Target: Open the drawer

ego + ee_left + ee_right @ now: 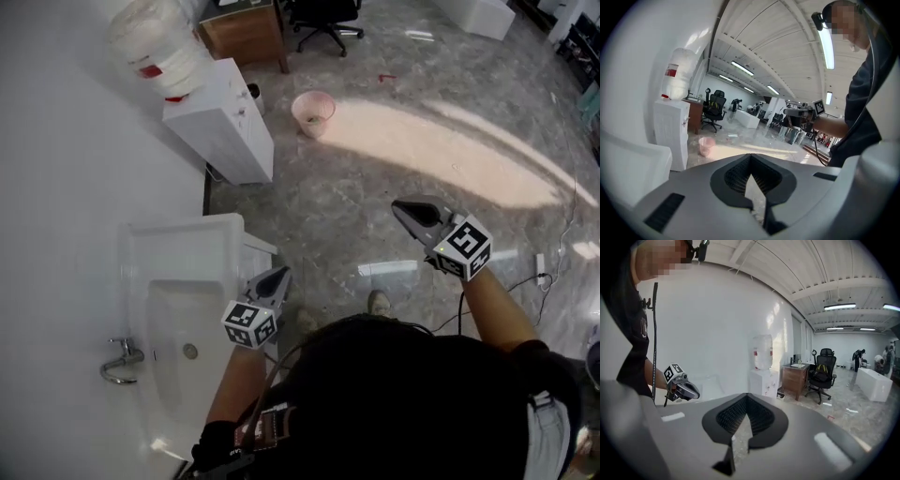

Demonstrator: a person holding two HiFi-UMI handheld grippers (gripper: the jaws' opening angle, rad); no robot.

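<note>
While left claw point(280, 275) and right claw point(400, 207) hang closed, empty, sink point(142, 246) lies beside the left

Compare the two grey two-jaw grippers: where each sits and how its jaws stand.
The left grey gripper hangs close by the white washbasin cabinet; the right grey gripper is out over the grey marble floor, clear of it. The left sits near the person's body; the right reaches further forward. Both have jaws together, with nothing between them.
</note>
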